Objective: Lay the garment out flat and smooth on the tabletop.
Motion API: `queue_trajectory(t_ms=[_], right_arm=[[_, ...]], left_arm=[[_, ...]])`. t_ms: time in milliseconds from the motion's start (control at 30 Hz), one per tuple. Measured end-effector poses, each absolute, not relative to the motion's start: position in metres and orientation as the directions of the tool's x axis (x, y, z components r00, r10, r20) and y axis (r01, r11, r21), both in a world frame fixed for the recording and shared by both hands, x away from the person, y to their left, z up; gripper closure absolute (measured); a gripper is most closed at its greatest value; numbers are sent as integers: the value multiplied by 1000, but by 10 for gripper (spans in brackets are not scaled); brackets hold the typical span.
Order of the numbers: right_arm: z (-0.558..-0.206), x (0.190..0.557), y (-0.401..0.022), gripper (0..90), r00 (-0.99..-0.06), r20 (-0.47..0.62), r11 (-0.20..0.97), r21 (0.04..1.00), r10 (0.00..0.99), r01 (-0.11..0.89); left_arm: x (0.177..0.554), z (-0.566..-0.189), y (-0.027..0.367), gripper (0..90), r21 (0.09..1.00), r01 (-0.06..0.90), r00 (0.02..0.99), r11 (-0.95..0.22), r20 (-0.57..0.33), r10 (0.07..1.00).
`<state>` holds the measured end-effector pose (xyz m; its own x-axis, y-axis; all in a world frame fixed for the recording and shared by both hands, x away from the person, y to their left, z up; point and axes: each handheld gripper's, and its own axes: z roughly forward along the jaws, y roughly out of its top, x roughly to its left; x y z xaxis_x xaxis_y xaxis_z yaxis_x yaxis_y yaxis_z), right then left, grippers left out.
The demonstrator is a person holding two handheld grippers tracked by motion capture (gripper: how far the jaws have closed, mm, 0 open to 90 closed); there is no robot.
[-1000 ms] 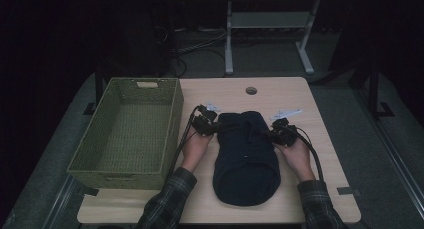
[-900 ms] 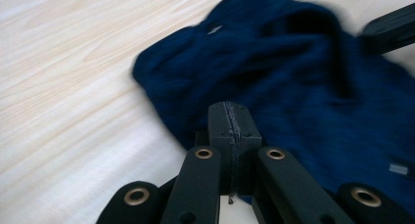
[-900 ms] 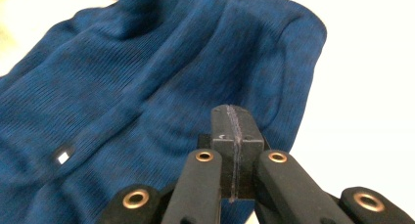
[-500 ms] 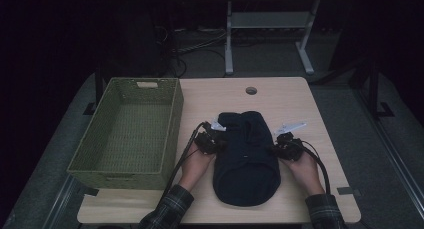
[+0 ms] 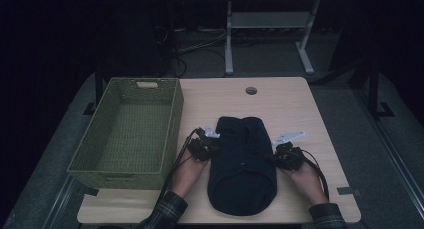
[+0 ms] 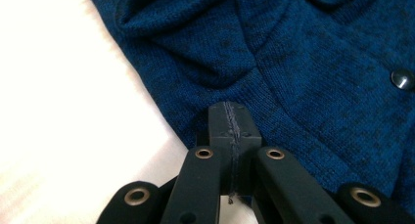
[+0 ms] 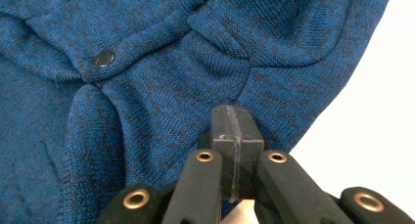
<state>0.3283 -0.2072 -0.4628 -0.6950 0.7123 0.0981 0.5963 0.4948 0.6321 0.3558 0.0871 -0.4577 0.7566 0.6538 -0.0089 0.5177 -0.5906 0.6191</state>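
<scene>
While both my claws sit closed at the edges of the cardigan (image 5: 242, 164), the knit shows up close as a dark blue, flecked wool with a fine ribbed grain and soft folds. My left claw (image 6: 230, 123) has its two black jaws pressed flat together, a thin seam between them, and the fabric puckers toward their tips; whether cloth is actually pinched I cannot tell. My right claw (image 7: 234, 126) is closed the same way, with creases of the knit running in toward it. A small round dark button (image 7: 104, 57) sits on a seam in the right gripper view, and another button (image 6: 402, 78) shows at the edge of the left gripper view.

From the high view the cardigan lies on the pale wooden table (image 5: 280, 104), folded into a long rounded bundle. Its long axis runs from my near edge toward the far edge, narrower at the far end and broad at the near end. My left claw (image 5: 202, 148) is at its left side and my right claw (image 5: 286, 156) at its right side, both about halfway along. Left of it stands a green woven basket (image 5: 172, 119), rectangular, with a slot handle.
</scene>
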Motion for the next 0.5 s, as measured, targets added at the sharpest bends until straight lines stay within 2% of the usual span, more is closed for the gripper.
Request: queue_trajectory(t_ms=[167, 367, 500], right_arm=[[-462, 327, -205, 885, -704, 81, 513, 627, 706, 587], [-458, 330, -208, 794, -701, 78, 499, 647, 709, 577], [-452, 336, -210, 731, -692, 82, 482, 657, 718, 579]], left_arm=[[356, -459, 90, 896, 635, 531, 752, -561, -50, 657], [360, -455, 90, 780, 669, 532, 744, -519, -77, 663], [366, -447, 90, 733, 692, 525, 741, -496, -85, 666]])
